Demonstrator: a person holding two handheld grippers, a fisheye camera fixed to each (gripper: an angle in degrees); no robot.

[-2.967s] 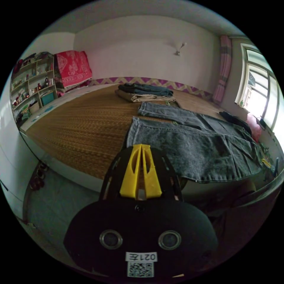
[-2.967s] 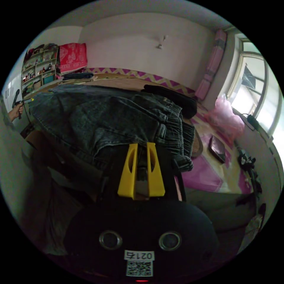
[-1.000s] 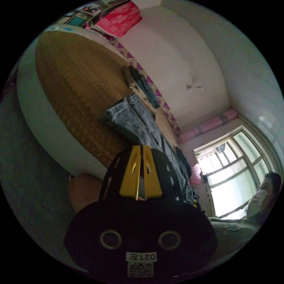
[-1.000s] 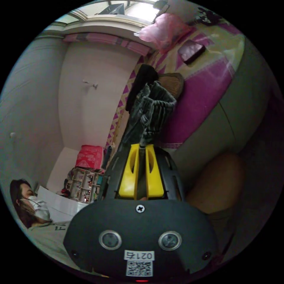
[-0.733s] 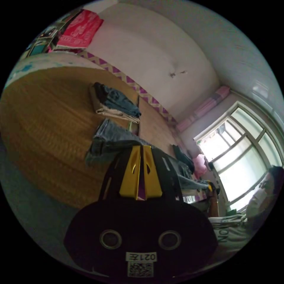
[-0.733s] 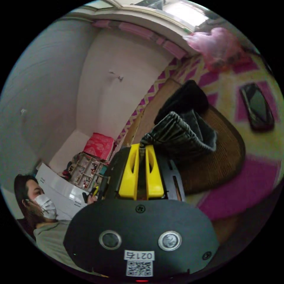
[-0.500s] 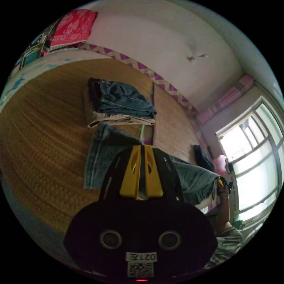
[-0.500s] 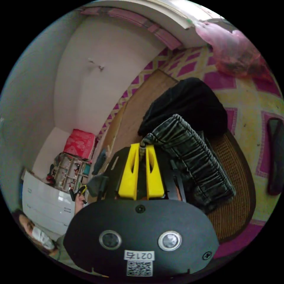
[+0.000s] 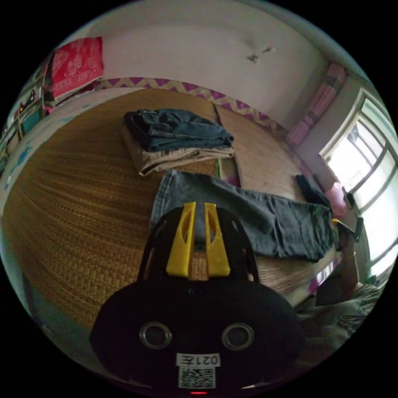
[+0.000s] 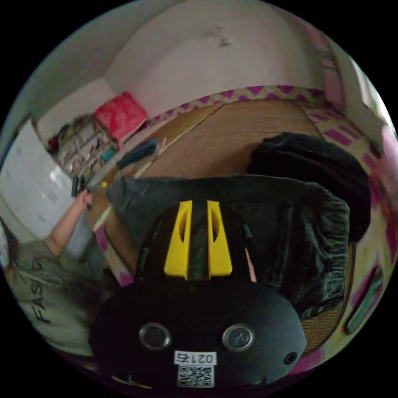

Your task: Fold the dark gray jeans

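Lying across the woven mat [image 9: 74, 199] is the pair of dark gray jeans [image 9: 257, 215], folded lengthwise into one long strip. One end of the strip sits right at the fingertips of the left gripper [image 9: 200, 207], and the rest runs away from them toward the window [image 9: 365, 161]. In the right gripper view the waistband end [image 10: 331, 240] spreads out beyond and to one side of the right gripper [image 10: 199, 205], with the denim passing under its yellow fingers [image 10: 179, 240].

Past the jeans from the left gripper's tips is a stack of folded trousers [image 9: 178, 137], blue denim on top of beige. A black garment [image 10: 315, 166] lies bunched just beyond the waistband, touching it. A red patterned cloth [image 9: 76, 64] hangs by the far wall.

The left gripper's fingers stand a narrow gap apart with mat and the jeans' edge showing between them, nothing clamped. The right gripper's fingers are likewise slightly parted, dark denim visible in the gap, but whether they pinch it I cannot tell. The person's hand [image 10: 85, 199] holds the left gripper at the far end of the jeans.
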